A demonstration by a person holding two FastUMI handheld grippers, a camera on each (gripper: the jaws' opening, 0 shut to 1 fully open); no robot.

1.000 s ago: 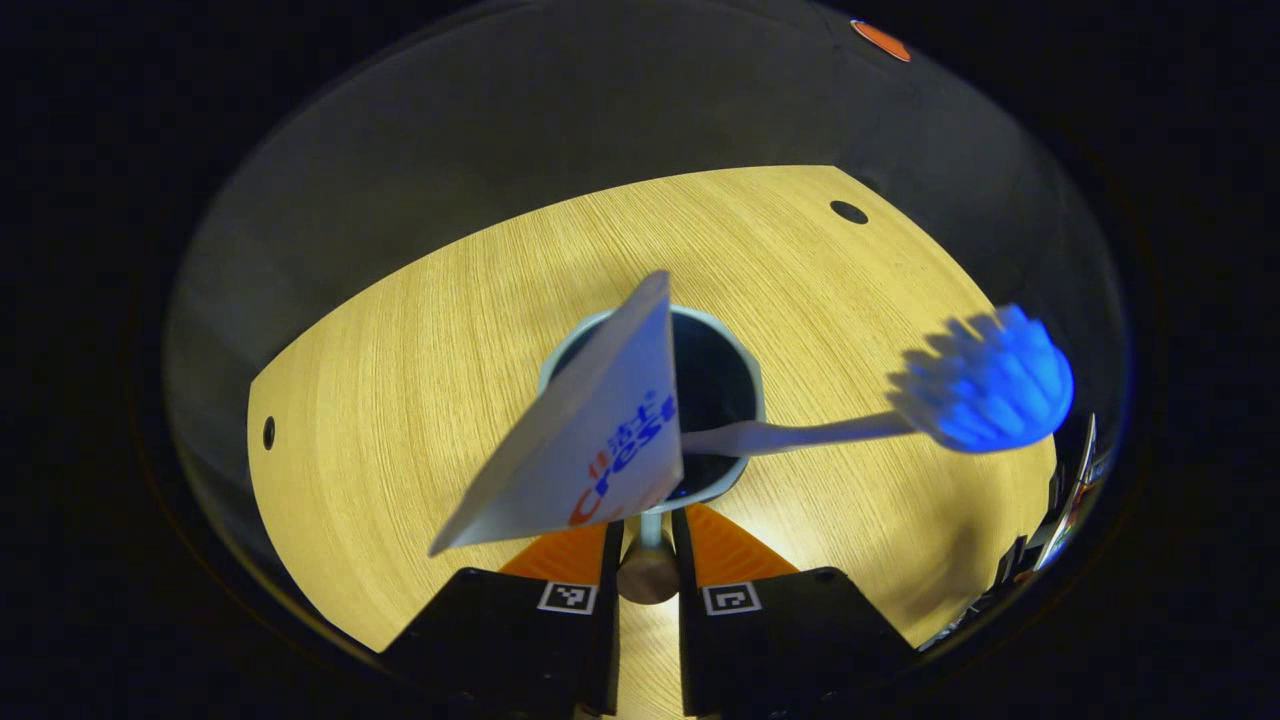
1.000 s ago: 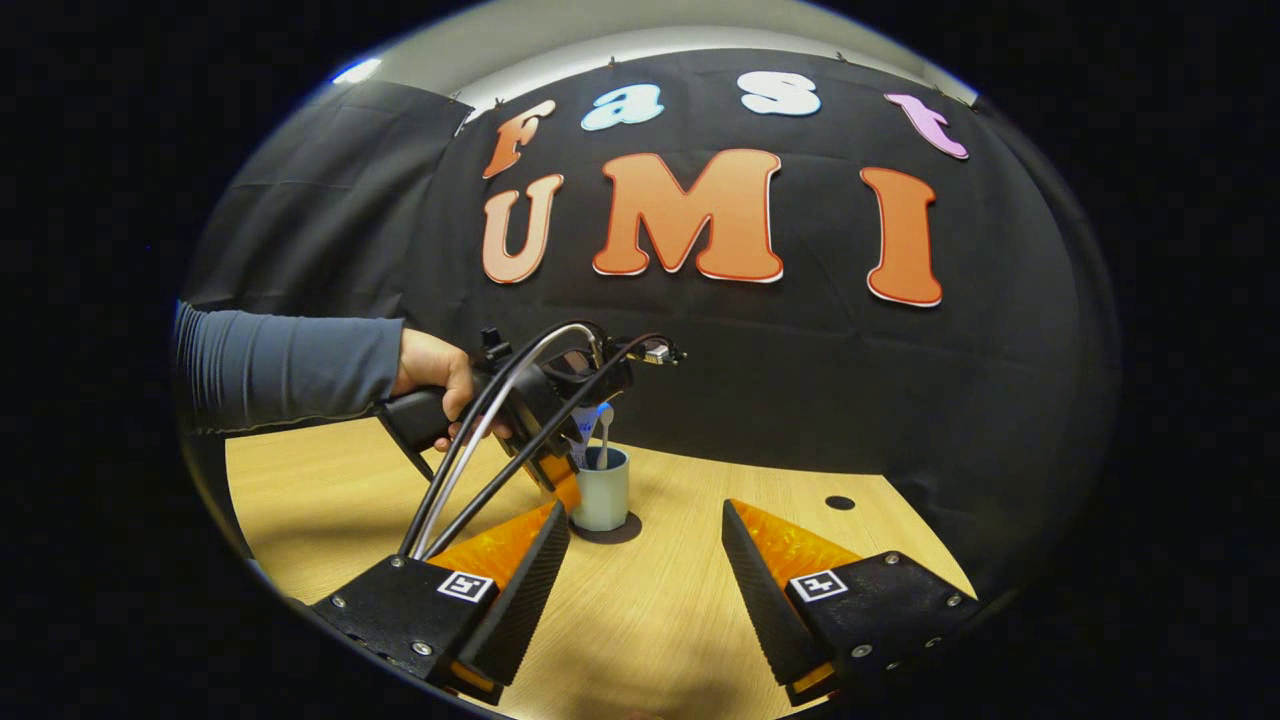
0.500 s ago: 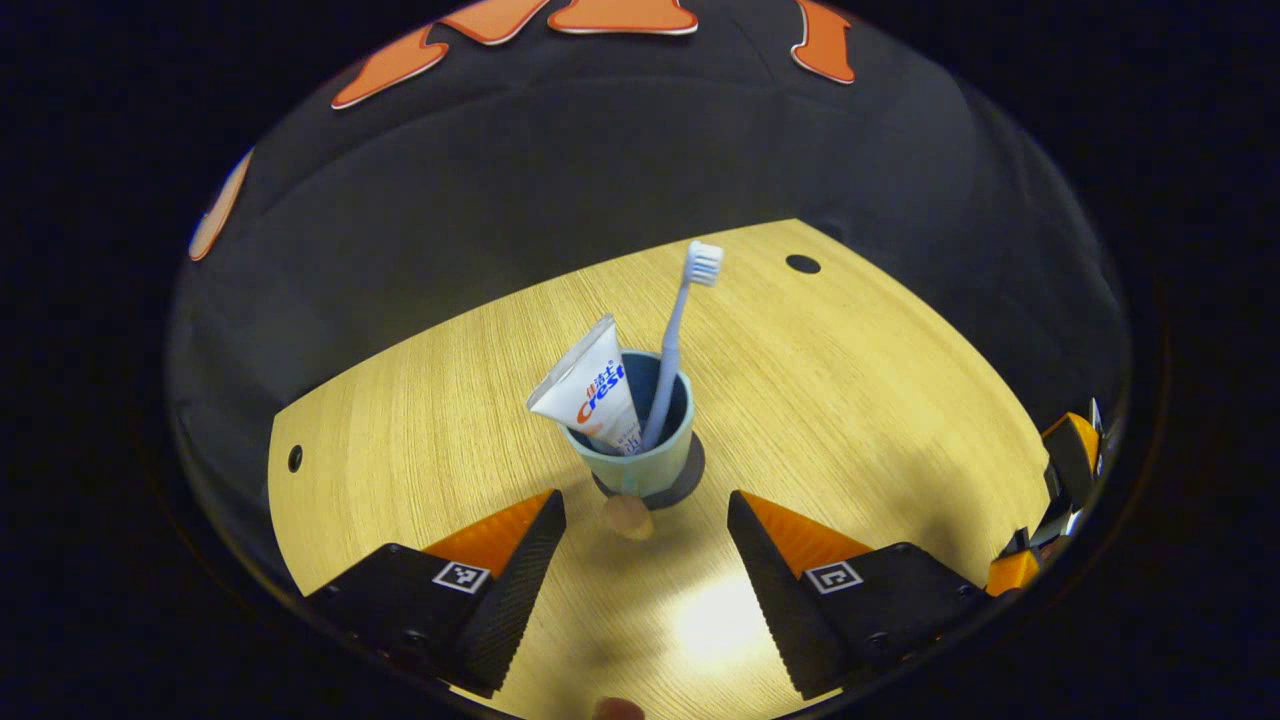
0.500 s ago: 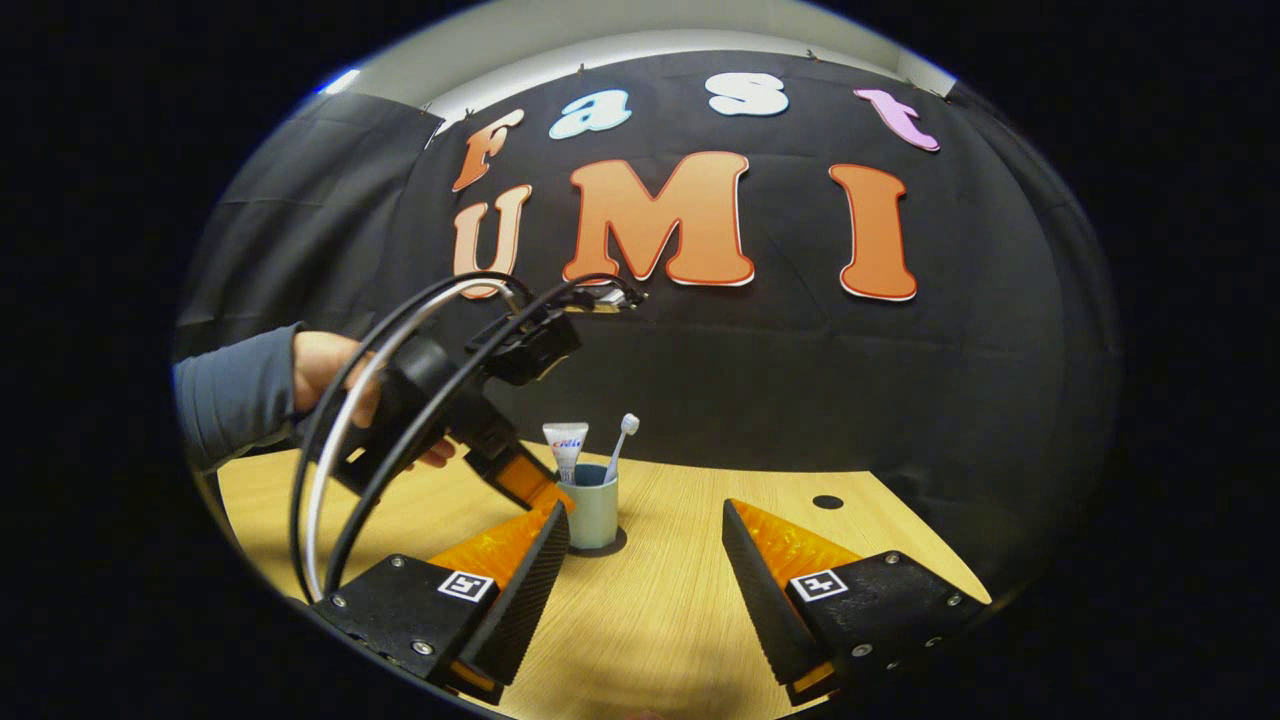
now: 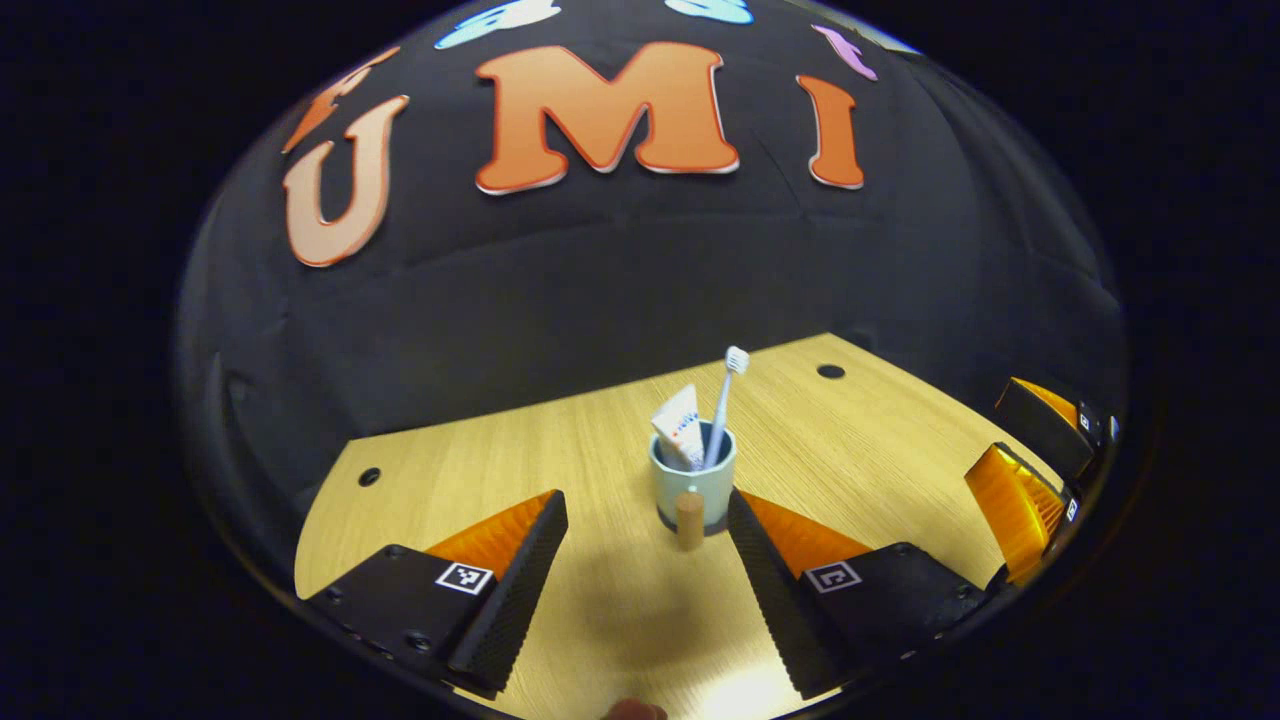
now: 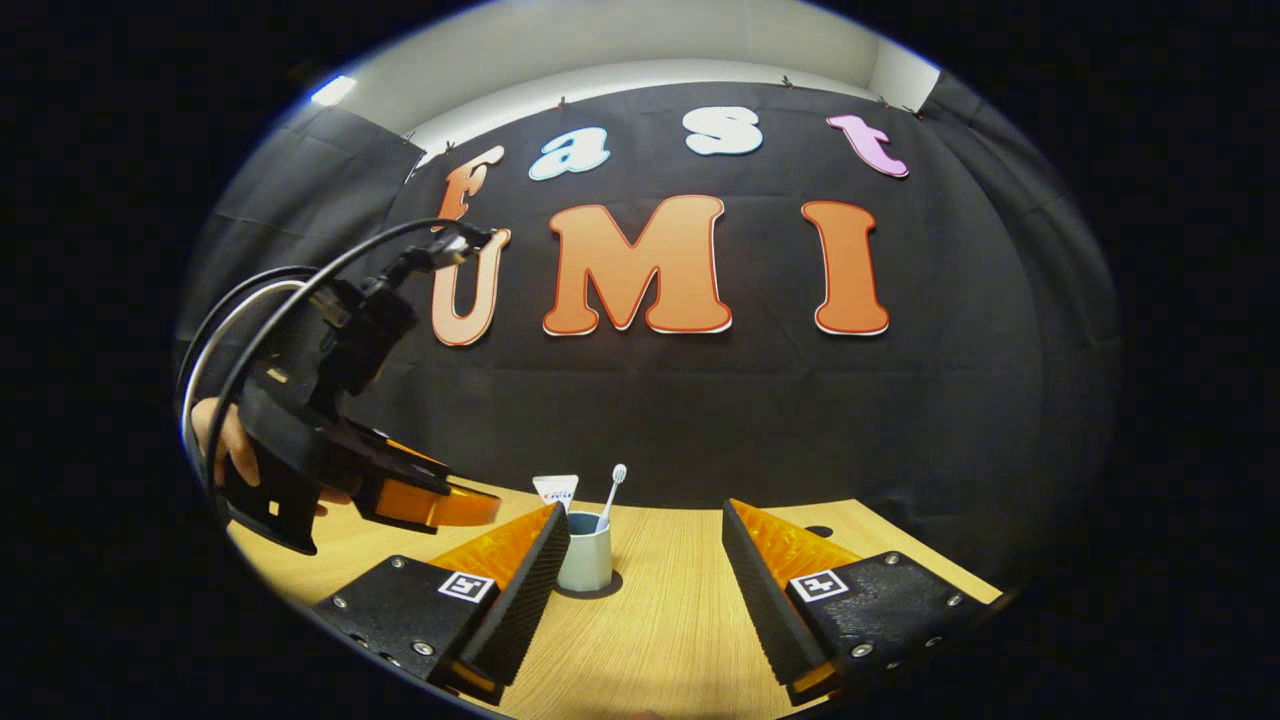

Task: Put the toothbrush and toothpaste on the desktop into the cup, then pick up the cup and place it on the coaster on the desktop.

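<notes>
The pale cup (image 5: 692, 485) stands upright on a dark round coaster (image 5: 668, 522) on the wooden desktop. A white toothpaste tube (image 5: 680, 428) and a toothbrush (image 5: 727, 400) stick up out of it. A small tan peg (image 5: 689, 518) shows at the cup's near side. My left gripper (image 5: 645, 500) is open, a short way back from the cup and holding nothing. In the right gripper view the cup (image 6: 585, 560) sits on the coaster (image 6: 603, 590) beyond my open right gripper (image 6: 645, 512). The left gripper (image 6: 440, 495) hovers to the cup's left, held by a hand (image 6: 225, 455).
The desktop (image 5: 500, 460) ends at the black cloth wall close behind the cup. Small round holes (image 5: 830, 371) (image 5: 369, 476) mark its far corners. In the left gripper view the right gripper (image 5: 1030, 455) sits at the right edge, well clear of the cup.
My left gripper was shut close over the cup; it has opened, let go and drawn back and to the left. The cup stays on the coaster. The right gripper stays open and tilted up slightly.
</notes>
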